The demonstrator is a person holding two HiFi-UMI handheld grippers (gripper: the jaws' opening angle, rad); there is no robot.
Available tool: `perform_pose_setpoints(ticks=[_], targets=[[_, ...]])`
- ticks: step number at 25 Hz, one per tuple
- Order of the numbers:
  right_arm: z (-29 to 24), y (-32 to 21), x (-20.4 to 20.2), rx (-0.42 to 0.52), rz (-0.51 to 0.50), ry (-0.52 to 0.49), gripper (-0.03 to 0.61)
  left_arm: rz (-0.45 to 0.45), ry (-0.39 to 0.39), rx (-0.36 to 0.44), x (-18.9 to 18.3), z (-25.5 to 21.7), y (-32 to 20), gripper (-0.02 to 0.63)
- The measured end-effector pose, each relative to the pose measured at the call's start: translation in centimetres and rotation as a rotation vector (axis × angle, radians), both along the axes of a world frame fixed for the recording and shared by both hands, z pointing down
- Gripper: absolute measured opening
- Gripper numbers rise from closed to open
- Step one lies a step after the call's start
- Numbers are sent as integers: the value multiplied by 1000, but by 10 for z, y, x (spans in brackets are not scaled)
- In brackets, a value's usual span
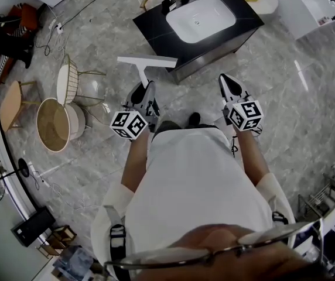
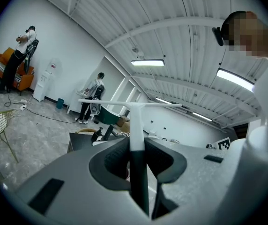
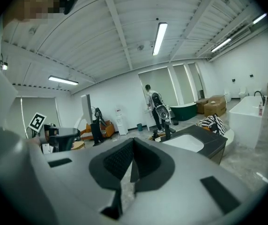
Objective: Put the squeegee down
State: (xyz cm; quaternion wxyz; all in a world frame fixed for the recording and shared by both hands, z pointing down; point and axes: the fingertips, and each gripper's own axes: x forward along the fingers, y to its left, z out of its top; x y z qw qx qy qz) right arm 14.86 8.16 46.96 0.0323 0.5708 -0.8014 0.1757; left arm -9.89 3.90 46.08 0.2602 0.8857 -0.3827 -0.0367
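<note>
- At my left hand: left tongs (image 1: 146,92) gripping the squeegee (image 1: 146,63) by its handle (image 2: 137,172). Pads press on the dark lower part, and the white upper part stands out past the tips.
- Left gripper view: handle runs straight up the middle between the jaws. The white blade (image 2: 124,103) sits crosswise on top, held level, in the air.
- Head view: squeegee points to the far side, away from my body. Blade hangs over the grey marble floor (image 1: 284,98), on the near side of the black counter (image 1: 151,23).
- Blade's right end is close beside the counter's near corner. Touching or not, cannot tell.
- Right tongs (image 1: 228,82): closed, jaws tip to tip, nothing between them. Right gripper view agrees; only a sliver of floor shows behind the tips.
- Both tongs are held out in front of me, side by side, well apart.
- Counter holds a white basin (image 1: 201,17), with a dark bottle (image 1: 167,3) at the far left edge.
- Left of me: wire chair (image 1: 68,82), with a round white-sided basket (image 1: 51,124) on its near side.
- Far right: white bathtub (image 1: 308,4).
- Far off in the right gripper view: a person (image 3: 153,104) standing by a tall opening.
</note>
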Motion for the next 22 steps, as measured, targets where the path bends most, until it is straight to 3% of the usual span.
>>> perform_pose_setpoints(ticks=[5, 12, 22], targets=[[8, -13, 16, -21, -20, -6, 5, -29, -3, -27, 18, 7, -7, 92], [15, -40, 10, -35, -55, -4, 5, -64, -12, -47, 15, 14, -28, 92], [25, -109, 20, -61, -26, 30, 5, -59, -30, -73, 17, 37, -103, 92]])
